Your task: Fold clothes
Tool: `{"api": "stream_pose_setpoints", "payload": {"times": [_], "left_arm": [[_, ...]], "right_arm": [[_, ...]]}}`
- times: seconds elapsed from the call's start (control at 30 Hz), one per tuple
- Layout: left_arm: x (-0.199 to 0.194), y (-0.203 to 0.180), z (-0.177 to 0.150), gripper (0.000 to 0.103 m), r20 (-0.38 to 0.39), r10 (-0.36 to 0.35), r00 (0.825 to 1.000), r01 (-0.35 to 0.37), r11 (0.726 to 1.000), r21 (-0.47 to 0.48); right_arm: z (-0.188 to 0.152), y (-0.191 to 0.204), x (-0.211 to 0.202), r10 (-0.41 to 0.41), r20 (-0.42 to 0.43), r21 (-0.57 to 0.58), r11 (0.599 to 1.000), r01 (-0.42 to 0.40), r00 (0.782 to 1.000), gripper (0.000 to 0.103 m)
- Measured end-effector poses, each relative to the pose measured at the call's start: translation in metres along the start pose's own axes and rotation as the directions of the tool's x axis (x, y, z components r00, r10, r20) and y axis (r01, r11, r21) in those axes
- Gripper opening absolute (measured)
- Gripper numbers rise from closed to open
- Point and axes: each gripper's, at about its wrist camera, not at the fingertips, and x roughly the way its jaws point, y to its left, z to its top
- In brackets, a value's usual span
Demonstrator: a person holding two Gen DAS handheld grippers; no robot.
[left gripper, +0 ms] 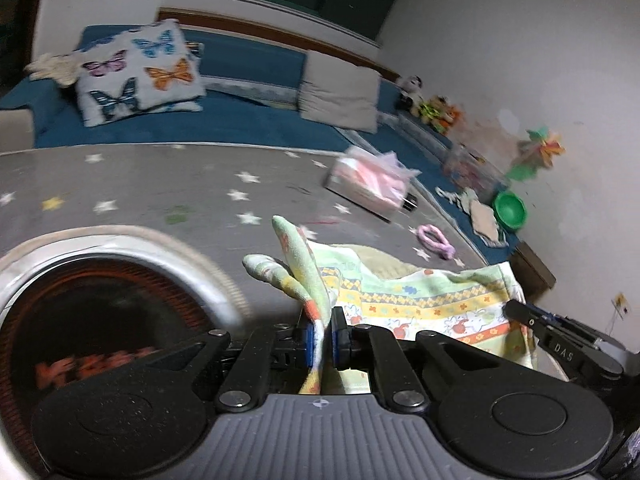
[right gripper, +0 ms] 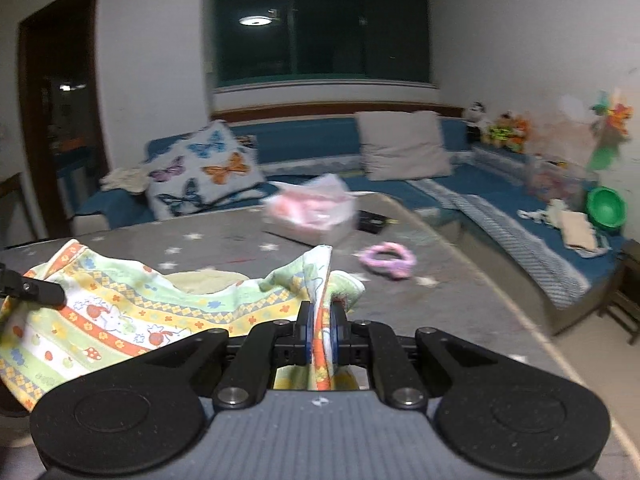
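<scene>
**Both grippers pinched the printed cloth above the starred desk**

The left hand-held gripper [left gripper: 320, 340] was clamped tight on a bunched edge of the patterned cloth [left gripper: 432, 300], which rose between its blue pads. The right hand-held gripper [right gripper: 320, 334] was likewise closed on another edge of the cloth. Between them the fabric sagged over the grey star-printed desk [right gripper: 224, 236]. Ahead of the right gripper lay a pink ring toy [right gripper: 386, 260], and beyond it a tissue box [right gripper: 312, 212].

Black-armed tongs [left gripper: 320, 340] — blue pads [right gripper: 308, 330], seemingly ribbed grey housing.
</scene>
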Motion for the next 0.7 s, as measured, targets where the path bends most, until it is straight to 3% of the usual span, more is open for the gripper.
{"api": "stream_pose_setpoints", "payload": {"times": [0.13,0.2,0.27,0.33,0.4,0.47,0.57,0.7], "left_arm": [[0.029,-0.011,-0.009,0.016,-0.049,0.081,0.996,-0.078,0.995,0.061],[0.035,-0.009,-0.015,0.043,-0.061,0.119,0.991,-0.115,0.99,0.079],[0.034,-0.006,-0.019,0.046,-0.059,0.144,0.988,-0.138,0.986,0.093],[0.033,-0.006,-0.022,0.048,-0.055,0.161,0.985,-0.154,0.982,0.114],[0.034,-0.009,-0.024,0.056,-0.057,0.175,0.983,-0.166,0.976,0.138],[0.038,-0.014,-0.027,0.06,-0.058,0.191,0.98,-0.179,0.969,0.17],[0.045,-0.019,-0.035,0.071,-0.067,0.219,0.973,-0.201,0.957,0.208],[0.047,-0.022,-0.043,0.076,-0.071,0.242,0.968,-0.22,0.947,0.235]], "right_arm": [[-0.014,-0.022,0.021,-0.072,-0.07,0.028,0.997,0.074,0.995,0.01],[-0.021,-0.029,0.03,-0.088,-0.105,0.031,0.995,0.091,0.991,0.013],[-0.027,-0.031,0.03,-0.088,-0.112,0.035,0.995,0.092,0.99,0.013],[-0.029,-0.028,0.028,-0.069,-0.102,0.041,0.996,0.073,0.992,0.013],[-0.03,-0.022,0.023,-0.034,-0.091,0.038,0.999,0.037,0.995,0.019],[-0.033,-0.012,0.021,0.02,-0.1,0.022,1.0,-0.018,0.995,0.035],[-0.039,0.006,0.019,0.101,-0.118,-0.006,0.995,-0.103,0.988,0.042],[-0.053,0.026,0.02,0.146,-0.152,-0.065,0.985,-0.157,0.978,0.058]]}}
